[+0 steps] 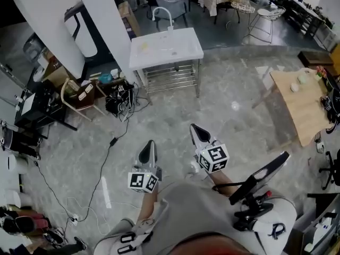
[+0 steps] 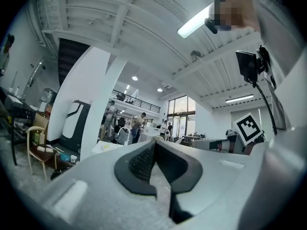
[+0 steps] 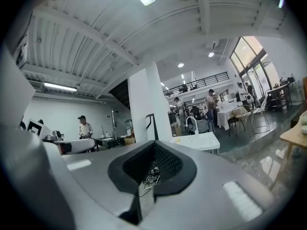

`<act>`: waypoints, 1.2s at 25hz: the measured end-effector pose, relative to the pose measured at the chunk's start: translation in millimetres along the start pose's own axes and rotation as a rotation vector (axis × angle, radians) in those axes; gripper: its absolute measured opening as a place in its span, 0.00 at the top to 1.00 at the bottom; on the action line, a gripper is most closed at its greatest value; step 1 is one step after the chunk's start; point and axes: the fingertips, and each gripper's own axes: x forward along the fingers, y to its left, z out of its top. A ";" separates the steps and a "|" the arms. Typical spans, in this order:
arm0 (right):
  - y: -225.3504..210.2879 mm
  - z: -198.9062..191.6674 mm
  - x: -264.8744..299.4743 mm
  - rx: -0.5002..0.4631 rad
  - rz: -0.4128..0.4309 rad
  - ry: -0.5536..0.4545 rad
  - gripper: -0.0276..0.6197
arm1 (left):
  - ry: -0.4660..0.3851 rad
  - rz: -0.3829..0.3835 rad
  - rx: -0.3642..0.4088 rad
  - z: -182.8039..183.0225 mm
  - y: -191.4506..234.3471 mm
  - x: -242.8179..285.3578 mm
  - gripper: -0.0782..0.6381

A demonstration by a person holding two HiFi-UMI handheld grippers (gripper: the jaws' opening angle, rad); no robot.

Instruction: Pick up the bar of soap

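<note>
Grey polished floor [image 1: 223, 105] spread through a big open workshop, and in the head view a white bench [image 1: 183, 49] with a tap [image 1: 161, 14] stood well ahead of the person. A small yellowish patch on its top, probably the bar of soap [image 1: 143, 45], lay toward the left side, though it was too small to be sure. The left claw [image 1: 149, 146] and right claw [image 1: 196, 130] hung side by side over the floor, well apart from the bench. In the left gripper view the left claw [image 2: 154, 143] had its jaws pressed together on nothing. In the right gripper view the right claw [image 3: 154, 143] was likewise closed and empty, pointing toward the bench [image 3: 196, 140].
</note>
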 end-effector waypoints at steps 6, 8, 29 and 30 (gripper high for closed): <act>-12.3 2.7 -8.4 0.023 0.001 0.002 0.95 | 0.018 0.002 0.013 0.6 -14.0 6.3 0.90; -12.2 0.4 -6.1 0.020 0.003 0.006 0.95 | 0.012 0.002 0.013 0.7 -12.5 9.9 0.90; -32.6 9.6 41.2 -0.002 -0.121 -0.007 0.95 | -0.029 -0.107 -0.033 0.8 29.7 67.1 0.90; -33.5 8.2 48.2 -0.001 -0.121 0.000 0.95 | -0.033 -0.109 -0.041 3.9 34.4 70.7 0.90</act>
